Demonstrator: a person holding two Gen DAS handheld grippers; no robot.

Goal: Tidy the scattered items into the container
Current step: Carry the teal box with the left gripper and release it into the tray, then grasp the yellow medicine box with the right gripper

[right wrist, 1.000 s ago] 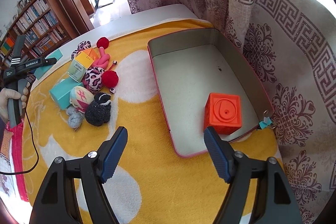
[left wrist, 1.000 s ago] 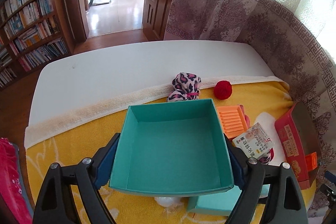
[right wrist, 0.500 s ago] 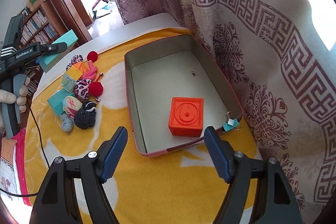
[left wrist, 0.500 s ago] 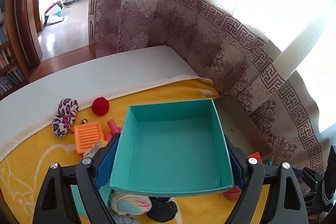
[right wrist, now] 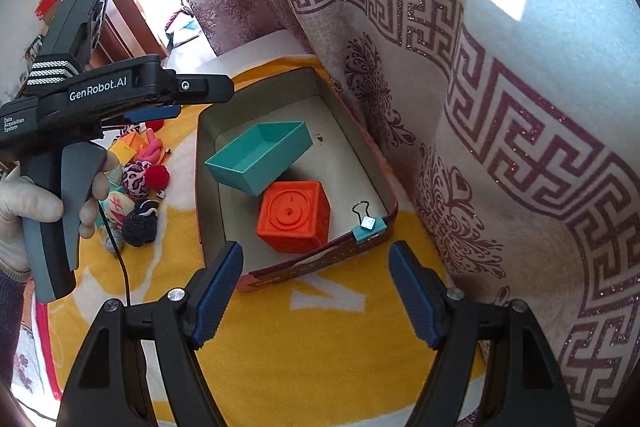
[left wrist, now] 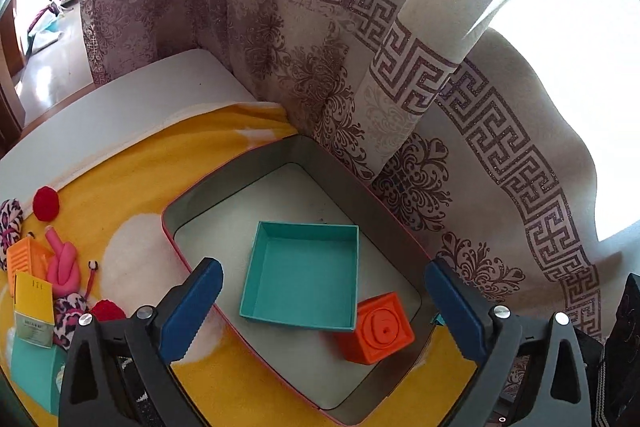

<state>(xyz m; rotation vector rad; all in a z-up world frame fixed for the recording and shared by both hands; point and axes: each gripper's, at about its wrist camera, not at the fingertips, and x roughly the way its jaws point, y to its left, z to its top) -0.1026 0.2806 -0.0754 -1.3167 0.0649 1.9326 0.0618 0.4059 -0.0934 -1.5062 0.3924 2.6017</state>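
Note:
A teal open box [left wrist: 300, 275] is inside the red-rimmed tin container [left wrist: 224, 183], apart from my left gripper [left wrist: 322, 267]. That gripper hovers above it; its jaws are opening and the pads touch nothing. In the right wrist view the teal box [right wrist: 260, 155] is tilted, with its near edge at the top of an orange cube [right wrist: 294, 215] in the tin [right wrist: 206, 163]. My right gripper [right wrist: 316, 251] is open and empty just outside the tin's near wall. The orange cube [left wrist: 380, 331] sits in the tin's near corner.
Loose items lie on the yellow blanket left of the tin: a red pompom [left wrist: 46, 203], a pink knotted toy [left wrist: 62, 267], a yellow carton [left wrist: 34, 303], a black pompom [right wrist: 140, 221]. A teal binder clip [right wrist: 368, 223] grips the tin's rim. A curtain [left wrist: 400, 107] hangs close behind.
My left gripper carried the teal box to the right over the tin and let it go; the box now lies inside. My right gripper drew back slightly toward the tin's near end.

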